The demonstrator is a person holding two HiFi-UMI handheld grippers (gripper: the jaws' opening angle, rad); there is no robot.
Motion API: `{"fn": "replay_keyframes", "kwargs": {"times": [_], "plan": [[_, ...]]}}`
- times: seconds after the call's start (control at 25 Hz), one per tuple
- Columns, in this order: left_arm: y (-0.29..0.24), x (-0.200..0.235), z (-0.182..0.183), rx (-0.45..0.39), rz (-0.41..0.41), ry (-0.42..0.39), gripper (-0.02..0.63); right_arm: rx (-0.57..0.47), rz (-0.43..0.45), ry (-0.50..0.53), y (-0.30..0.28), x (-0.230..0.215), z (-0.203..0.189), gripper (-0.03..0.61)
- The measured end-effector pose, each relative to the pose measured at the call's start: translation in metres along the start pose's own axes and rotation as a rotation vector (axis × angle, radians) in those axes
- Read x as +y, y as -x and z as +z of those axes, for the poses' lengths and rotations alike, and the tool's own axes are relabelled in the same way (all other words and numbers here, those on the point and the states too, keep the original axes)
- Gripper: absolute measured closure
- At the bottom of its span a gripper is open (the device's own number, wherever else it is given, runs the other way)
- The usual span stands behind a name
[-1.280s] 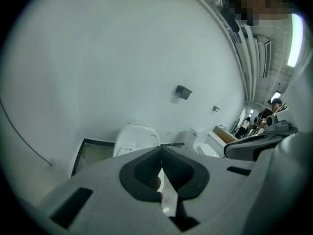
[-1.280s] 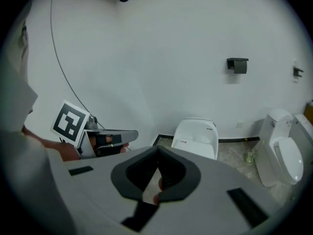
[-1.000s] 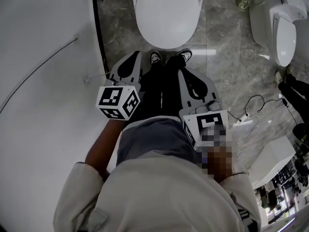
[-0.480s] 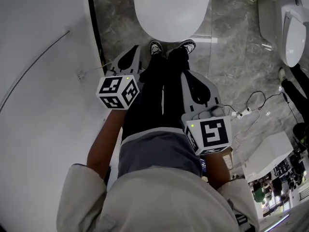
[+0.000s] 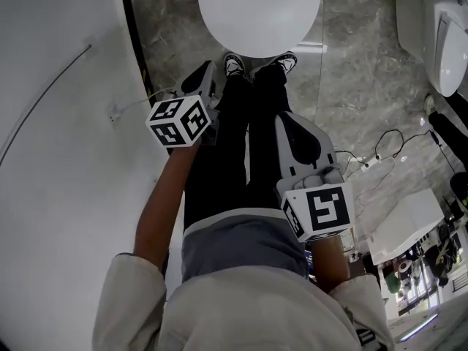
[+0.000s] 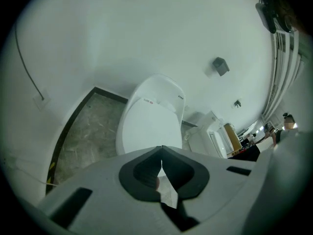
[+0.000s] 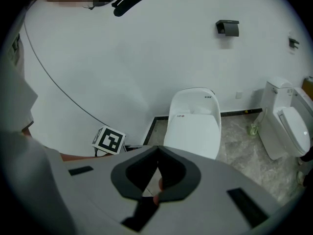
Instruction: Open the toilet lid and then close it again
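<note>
The white toilet stands with its lid (image 5: 259, 13) down, at the top of the head view. It also fills the middle of the left gripper view, lid (image 6: 146, 126) flat, and sits ahead in the right gripper view, lid (image 7: 193, 129) flat. My left gripper (image 5: 210, 68) hangs beside the person's left leg, short of the bowl's front rim, jaws shut on nothing (image 6: 161, 147). My right gripper (image 5: 282, 117) hangs lower by the right leg, further from the toilet, its jaws (image 7: 157, 149) meeting at the tip with nothing between them. Neither touches the toilet.
The person's dark legs (image 5: 248, 137) and shoes stand right at the bowl's front. A curved white wall (image 5: 58, 123) closes the left side. A second toilet (image 5: 450, 42) stands at the right. Cables (image 5: 380, 156) and a white box (image 5: 406, 225) lie on the marble floor.
Both grippers have sunk lower alongside the legs, the left one more and with some roll. The head view has shifted, so less of the toilet shows. Jaws stayed shut.
</note>
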State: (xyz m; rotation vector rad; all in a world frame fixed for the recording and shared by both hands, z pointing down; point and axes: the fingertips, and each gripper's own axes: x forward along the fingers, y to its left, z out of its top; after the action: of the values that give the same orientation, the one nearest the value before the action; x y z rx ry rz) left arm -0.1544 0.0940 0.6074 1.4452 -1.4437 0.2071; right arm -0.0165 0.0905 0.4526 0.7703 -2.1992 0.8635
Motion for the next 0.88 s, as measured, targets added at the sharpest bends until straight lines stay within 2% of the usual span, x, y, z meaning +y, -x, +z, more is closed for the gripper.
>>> {"fn": "replay_keyframes", "kwargs": {"times": [0.2, 0.36, 0.44, 0.6, 0.76, 0.88], "plan": [[-0.025, 0.022, -0.023, 0.035, -0.029, 0.059, 0.601, 0.017, 0.015, -0.012, -0.009, 0.007, -0.012, 0.568], [-0.048, 0.036, -0.04, 0.05, -0.075, 0.195, 0.533, 0.026, 0.018, -0.019, -0.015, 0.004, -0.016, 0.568], [-0.059, 0.044, -0.046, 0.049, -0.091, 0.24, 0.523, 0.034, 0.014, -0.019, -0.018, 0.002, -0.02, 0.568], [-0.078, 0.058, -0.059, 0.065, -0.099, 0.267, 0.492, 0.058, 0.015, -0.025, -0.025, -0.001, -0.027, 0.569], [-0.107, 0.066, -0.069, 0.102, -0.11, 0.347, 0.46, 0.077, 0.016, -0.034, -0.03, -0.011, -0.026, 0.569], [-0.128, 0.074, -0.075, 0.118, -0.09, 0.415, 0.437, 0.092, 0.017, -0.044, -0.03, -0.018, -0.028, 0.568]]}}
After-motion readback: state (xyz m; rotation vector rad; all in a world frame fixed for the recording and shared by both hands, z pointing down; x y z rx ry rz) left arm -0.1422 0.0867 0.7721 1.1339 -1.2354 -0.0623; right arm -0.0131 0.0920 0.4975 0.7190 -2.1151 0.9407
